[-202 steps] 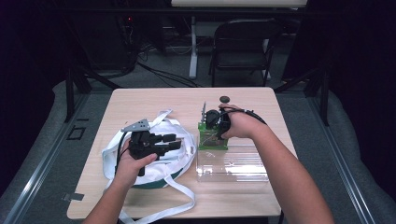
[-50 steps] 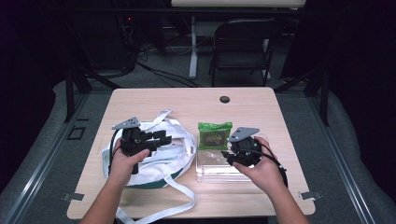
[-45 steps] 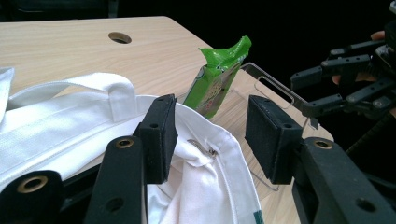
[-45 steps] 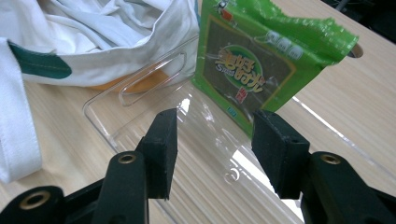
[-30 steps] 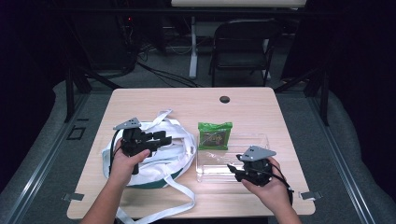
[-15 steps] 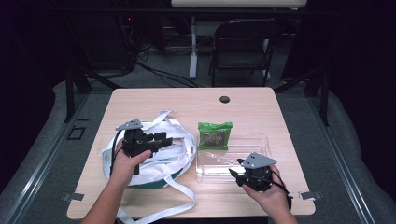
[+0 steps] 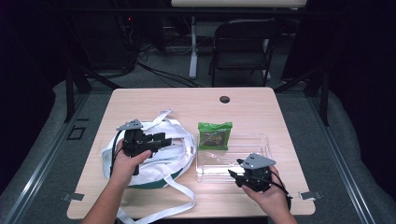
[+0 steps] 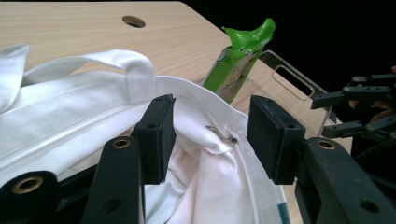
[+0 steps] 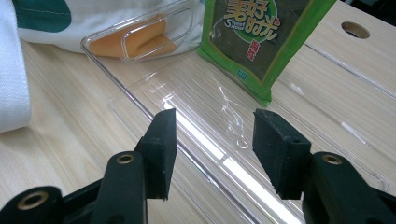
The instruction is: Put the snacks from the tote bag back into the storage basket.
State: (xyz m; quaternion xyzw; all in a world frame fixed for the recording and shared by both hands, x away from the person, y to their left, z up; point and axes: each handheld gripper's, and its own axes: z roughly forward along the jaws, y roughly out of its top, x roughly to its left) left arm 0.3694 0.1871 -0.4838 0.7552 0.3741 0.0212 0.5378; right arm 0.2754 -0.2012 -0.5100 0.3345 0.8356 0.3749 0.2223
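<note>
At lower right of the high view, the right gripper (image 7: 236, 176) was poised, jaws parted and empty, over the clear tray (image 7: 261, 140); the green packet (image 7: 214, 135) likely needed bagging next. The left gripper (image 8: 210, 135), jaws just widened, straddled the white bag (image 8: 70, 126) rim without pinching.

lab or recording studio setup, not a home: dark room with black-curtained surround, lone light wood table (image 7: 187, 100) with cable grommet hole (image 7: 225, 99) lit from above, metal frame legs (image 7: 74, 88) and floor rails (image 7: 32, 179) around it, grey carpet, tangle of cables (image 7: 163, 74) on floor behind, folding chair (image 7: 243, 44) pushed back, equipment with small red light (image 7: 130, 19) at rear left
</note>
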